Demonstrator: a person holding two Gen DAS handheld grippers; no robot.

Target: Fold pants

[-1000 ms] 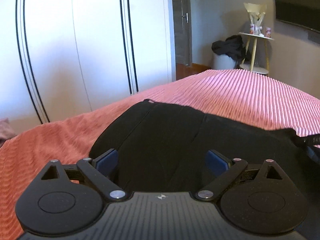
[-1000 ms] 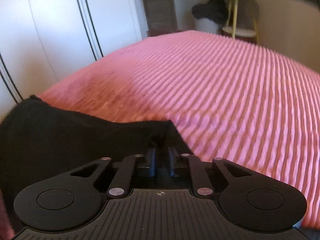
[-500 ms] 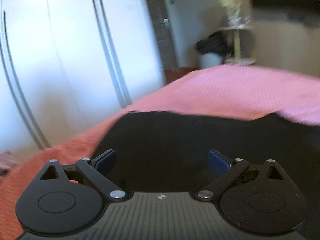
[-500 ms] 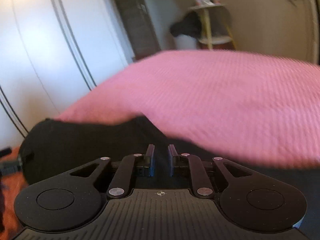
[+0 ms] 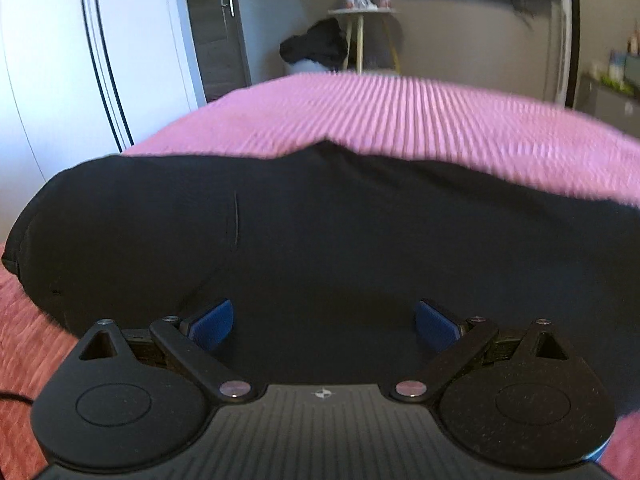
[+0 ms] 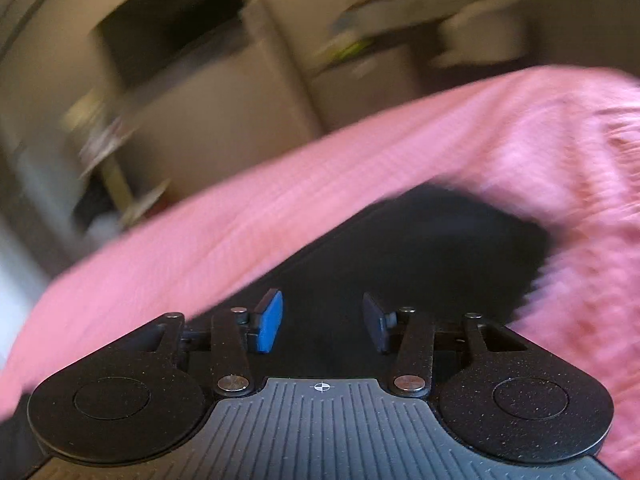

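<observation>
On the pink ribbed bed (image 5: 420, 120) I see the black pants (image 5: 320, 240) lying spread wide across the near half of the cover, one edge reaching the bed's left side. My left hand-held gripper (image 5: 323, 322) hangs over the near part of the cloth with its blue pads (image 5: 210, 320) spread far apart, nothing between them. My right hand-held gripper (image 6: 322, 322) has just been opening; its jaws now stand parted above the dark fabric (image 6: 420, 248), and as far as the heavy blur lets me judge, the pads no longer pinch it. Far behind the bed stand a white wardrobe (image 5: 60, 60) and a small side table (image 5: 362, 16).
</observation>
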